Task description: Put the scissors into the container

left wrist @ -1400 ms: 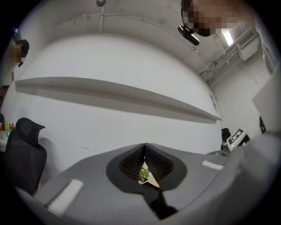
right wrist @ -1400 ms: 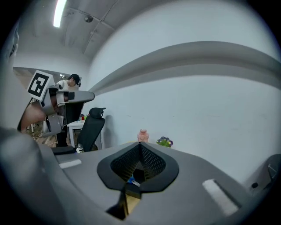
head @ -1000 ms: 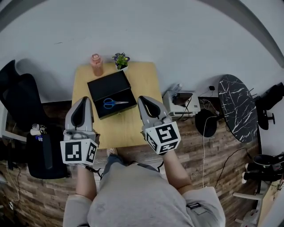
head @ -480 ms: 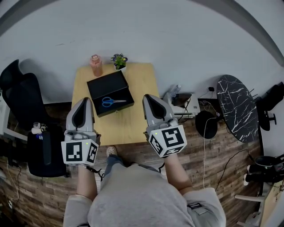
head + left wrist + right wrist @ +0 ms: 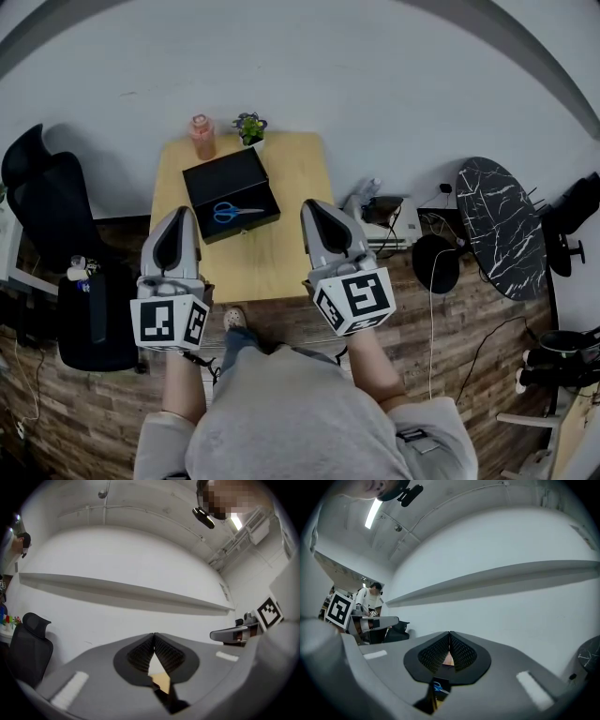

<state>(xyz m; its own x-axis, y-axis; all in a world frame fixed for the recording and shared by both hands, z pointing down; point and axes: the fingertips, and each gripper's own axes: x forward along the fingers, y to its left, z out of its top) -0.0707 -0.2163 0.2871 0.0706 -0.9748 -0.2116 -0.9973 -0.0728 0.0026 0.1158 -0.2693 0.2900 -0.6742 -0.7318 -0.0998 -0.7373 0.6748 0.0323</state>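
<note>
Blue-handled scissors lie inside an open black container on the small wooden table. Both grippers hover near the table's front edge, apart from the container. My left gripper is shut, its tips meeting with nothing between them, as the left gripper view also shows. My right gripper is shut and empty too; in the right gripper view a bit of the blue scissors peeps below the jaws.
A pink bottle and a small potted plant stand at the table's far edge. A black office chair is at the left. A white device with cables and a dark marble round table sit at the right.
The right gripper has shifted slightly to the right and toward me. The left gripper has barely moved. The scissors stay in the container.
</note>
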